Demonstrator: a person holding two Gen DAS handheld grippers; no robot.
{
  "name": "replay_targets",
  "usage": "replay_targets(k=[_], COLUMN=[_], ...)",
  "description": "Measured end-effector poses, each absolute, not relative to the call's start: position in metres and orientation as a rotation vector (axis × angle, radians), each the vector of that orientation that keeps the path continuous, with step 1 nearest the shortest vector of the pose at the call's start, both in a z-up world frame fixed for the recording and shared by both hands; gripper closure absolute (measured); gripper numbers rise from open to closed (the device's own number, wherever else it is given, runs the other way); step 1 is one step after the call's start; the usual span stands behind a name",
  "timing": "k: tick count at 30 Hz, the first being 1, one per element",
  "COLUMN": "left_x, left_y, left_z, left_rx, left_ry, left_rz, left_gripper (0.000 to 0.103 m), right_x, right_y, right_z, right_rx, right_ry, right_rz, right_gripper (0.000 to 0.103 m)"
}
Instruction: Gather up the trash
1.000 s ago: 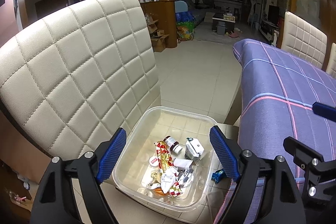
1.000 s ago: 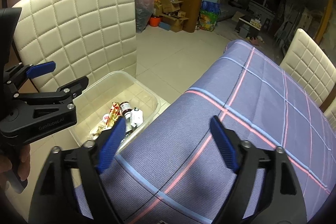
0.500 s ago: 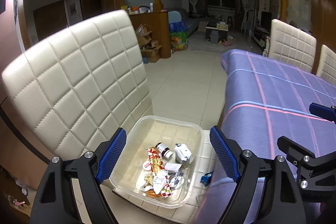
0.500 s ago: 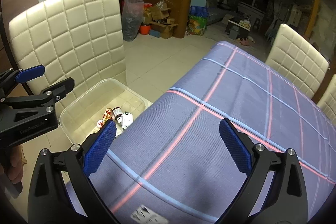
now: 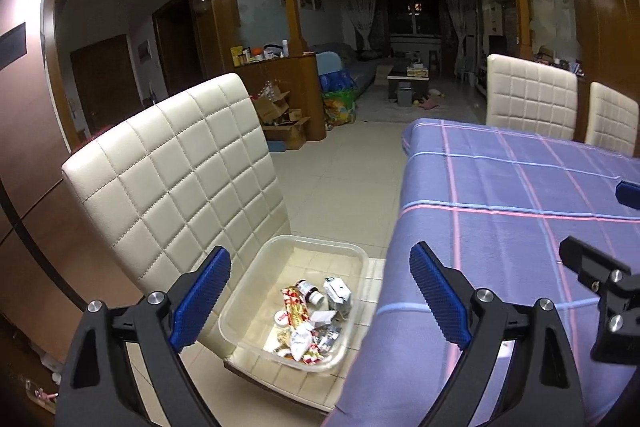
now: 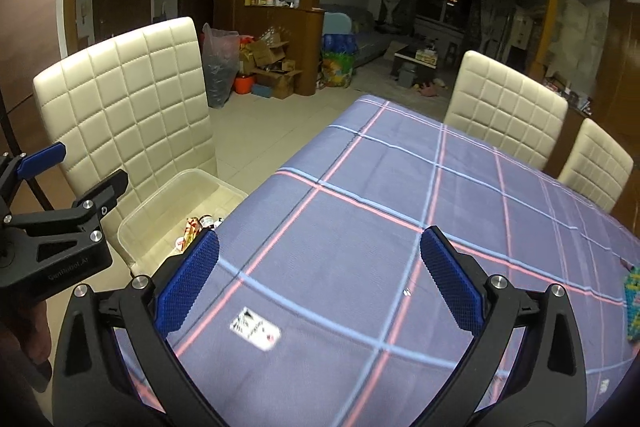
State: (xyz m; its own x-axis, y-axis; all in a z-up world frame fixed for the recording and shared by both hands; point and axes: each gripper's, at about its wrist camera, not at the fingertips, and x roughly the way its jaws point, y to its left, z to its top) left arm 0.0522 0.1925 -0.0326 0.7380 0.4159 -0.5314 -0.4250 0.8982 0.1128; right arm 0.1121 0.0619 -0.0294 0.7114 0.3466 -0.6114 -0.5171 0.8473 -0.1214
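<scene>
**Hovering with both grippers empty above chair and table**

Gaping wide with nothing between its blue pads, the left gripper (image 5: 320, 297) has just been opening further; it hangs over a clear plastic bin (image 5: 256, 291) on the seat of a cream quilted chair (image 5: 180, 179). Wrappers, a small bottle and a little carton (image 5: 338, 293) lie in the bin. The right gripper (image 6: 320, 277), jaws spread fully and empty, hangs above the purple plaid tablecloth (image 6: 400, 187), where a white label scrap (image 6: 255, 327) lies.
</scene>
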Motion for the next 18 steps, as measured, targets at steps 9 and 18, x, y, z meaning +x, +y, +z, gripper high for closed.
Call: replay_targets(k=[9,18], left_x=[0.018,0.001], left_y=[0.171,0.167], left_z=[-0.017,-0.008], left_rx=[-0.029,-0.040], left_ry=[0.543,0.523], left_rz=[0.397,0.404], left_gripper=[0.014,0.014], right_x=[0.062,0.040], right_y=[0.047,0.037], right_z=[-0.008,0.005], right_rx=[-0.339,-0.333], right_ry=[0.501,0.461], right_rz=[0.441,0.425], right_gripper=[0.004,0.004])
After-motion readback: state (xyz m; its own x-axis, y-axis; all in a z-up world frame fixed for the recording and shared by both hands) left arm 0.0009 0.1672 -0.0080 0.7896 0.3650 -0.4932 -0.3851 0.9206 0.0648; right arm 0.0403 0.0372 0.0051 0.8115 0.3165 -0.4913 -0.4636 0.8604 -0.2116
